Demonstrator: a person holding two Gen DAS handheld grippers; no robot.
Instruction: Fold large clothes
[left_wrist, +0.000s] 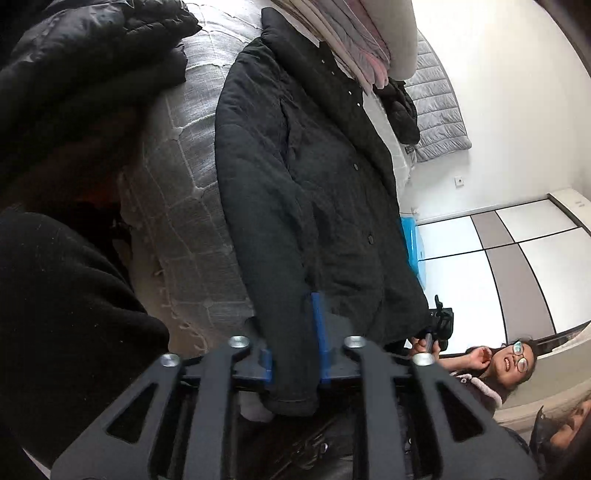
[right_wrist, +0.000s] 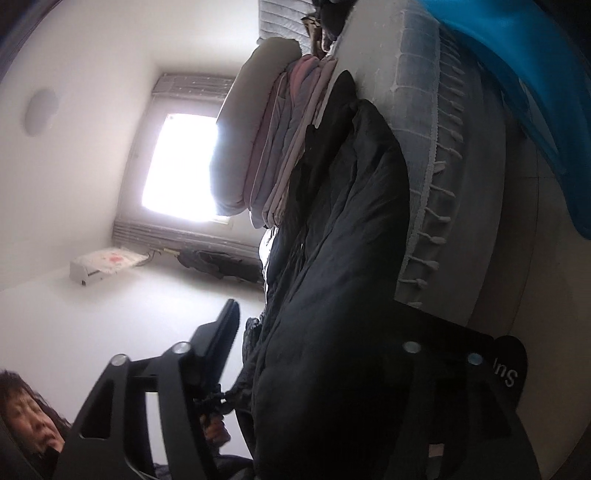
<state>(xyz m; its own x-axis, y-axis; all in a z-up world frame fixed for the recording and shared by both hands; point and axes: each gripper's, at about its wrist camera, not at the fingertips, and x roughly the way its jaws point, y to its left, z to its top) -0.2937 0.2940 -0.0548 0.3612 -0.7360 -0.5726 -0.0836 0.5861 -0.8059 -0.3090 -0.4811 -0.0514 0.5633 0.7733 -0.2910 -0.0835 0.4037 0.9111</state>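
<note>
A large black padded coat (left_wrist: 314, 177) with snap buttons lies spread along a bed with a grey checked cover (left_wrist: 184, 206). My left gripper (left_wrist: 293, 354) is shut on the coat's sleeve cuff (left_wrist: 291, 398), which hangs between the blue fingers (left_wrist: 318, 321). In the right wrist view the same coat (right_wrist: 332, 280) fills the space between my right gripper's fingers (right_wrist: 221, 343). The right gripper (right_wrist: 314, 369) holds the coat's lower edge; its other finger is hidden behind the cloth. The right gripper also shows in the left wrist view (left_wrist: 437, 325) at the coat's hem.
A second black puffer jacket (left_wrist: 92, 55) lies at the top left of the bed. A stack of folded quilts (left_wrist: 351, 40) sits beside the coat. A blue plastic bin (right_wrist: 524, 85) stands by the bed. Two people (left_wrist: 498, 365) are nearby. A wardrobe (left_wrist: 517, 258) lines the wall.
</note>
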